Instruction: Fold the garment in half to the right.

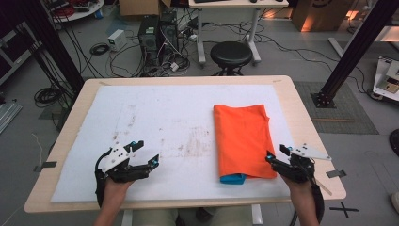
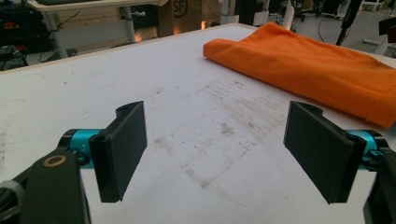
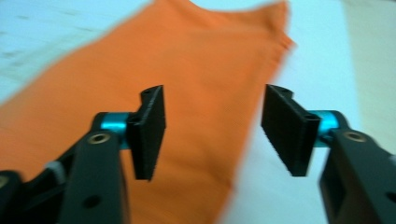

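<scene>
A folded orange cloth [image 1: 243, 141] lies on the right half of the white mat [image 1: 164, 117], with a blue layer [image 1: 234, 178] poking out at its near end. My right gripper [image 1: 276, 152] hovers at the cloth's near right edge, jaws apart. In the right gripper view the cloth [image 3: 187, 70] spreads below and beyond the open jaws [image 3: 212, 130], with nothing pinched between them. My left gripper [image 1: 147, 153] rests over the bare mat at the near left, wide open and empty. In the left gripper view [image 2: 224, 154] the cloth [image 2: 317, 70] lies farther off to the right.
The mat covers most of a wooden table [image 1: 308, 141] and carries faint brown smudges [image 1: 197, 139] at its middle. Beyond the far edge stand a black stool [image 1: 231, 54], a computer tower [image 1: 155, 35] and loose cables. Black frame posts [image 1: 350, 52] rise at both sides.
</scene>
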### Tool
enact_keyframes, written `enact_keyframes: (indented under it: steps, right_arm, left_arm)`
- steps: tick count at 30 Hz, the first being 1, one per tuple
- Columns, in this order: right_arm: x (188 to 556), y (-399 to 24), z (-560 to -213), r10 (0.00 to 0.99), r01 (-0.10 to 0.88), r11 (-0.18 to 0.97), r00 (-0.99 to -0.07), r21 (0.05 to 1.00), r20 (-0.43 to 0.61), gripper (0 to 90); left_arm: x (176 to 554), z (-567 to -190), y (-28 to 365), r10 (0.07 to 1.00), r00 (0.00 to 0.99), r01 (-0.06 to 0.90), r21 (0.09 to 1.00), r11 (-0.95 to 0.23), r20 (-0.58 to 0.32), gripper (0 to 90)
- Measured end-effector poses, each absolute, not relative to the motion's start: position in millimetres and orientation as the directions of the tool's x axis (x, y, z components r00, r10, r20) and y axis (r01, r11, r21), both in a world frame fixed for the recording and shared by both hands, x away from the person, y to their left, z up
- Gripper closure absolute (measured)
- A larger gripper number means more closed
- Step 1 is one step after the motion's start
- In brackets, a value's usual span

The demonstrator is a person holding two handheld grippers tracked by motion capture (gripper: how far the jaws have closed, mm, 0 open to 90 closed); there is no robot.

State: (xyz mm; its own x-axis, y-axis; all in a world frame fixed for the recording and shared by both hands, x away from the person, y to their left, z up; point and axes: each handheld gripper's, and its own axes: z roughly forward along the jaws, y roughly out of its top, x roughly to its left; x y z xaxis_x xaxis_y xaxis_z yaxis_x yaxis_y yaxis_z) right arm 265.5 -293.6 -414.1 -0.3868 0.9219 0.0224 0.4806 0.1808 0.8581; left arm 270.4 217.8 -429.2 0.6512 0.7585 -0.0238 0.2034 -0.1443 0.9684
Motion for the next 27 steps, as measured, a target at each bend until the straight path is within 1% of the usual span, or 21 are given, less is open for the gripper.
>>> enact_keyframes:
  steps: [3,8,10,15,17,19,22,24,27]
  right_arm:
    - [271,-266,-413,0.894,0.458,0.22,-0.448,0.861,0.011,29.9]
    - [283,-218,-421,0.839,0.462,0.324,-0.544,0.825,-0.025,28.5]
    - [288,-202,-426,0.822,0.456,0.38,-0.565,0.805,-0.068,28.5]
    - [295,-185,-445,0.79,0.477,0.474,-0.601,0.74,-0.119,28.7]
    - [296,-187,-446,0.793,0.492,0.456,-0.603,0.742,-0.088,28.7]
    - [297,-190,-440,0.79,0.495,0.437,-0.61,0.751,-0.057,28.6]
    - [304,-196,-425,0.809,0.469,0.343,-0.587,0.814,-0.002,28.7]
    - [315,-197,-418,0.836,0.456,0.31,-0.549,0.834,-0.01,28.7]
    - [338,-189,-418,0.863,0.479,0.313,-0.504,0.82,-0.035,28.7]
  left_arm:
    - [270,-429,218,0.76,0.649,0.205,0.969,-0.141,-0.027,21.5]
    - [271,-428,220,0.76,0.649,0.204,0.969,-0.143,-0.025,21.5]
    - [272,-428,221,0.762,0.648,0.203,0.969,-0.14,-0.026,21.5]
    - [277,-428,223,0.764,0.644,0.204,0.97,-0.132,-0.031,21.5]
    - [279,-428,223,0.763,0.646,0.203,0.97,-0.134,-0.03,21.5]
    - [282,-428,222,0.76,0.649,0.203,0.969,-0.139,-0.027,21.5]
    - [287,-428,222,0.759,0.651,0.203,0.969,-0.139,-0.027,21.5]
    - [290,-428,223,0.761,0.648,0.201,0.97,-0.137,-0.027,21.5]
    - [294,-426,224,0.763,0.646,0.198,0.971,-0.132,-0.028,21.5]
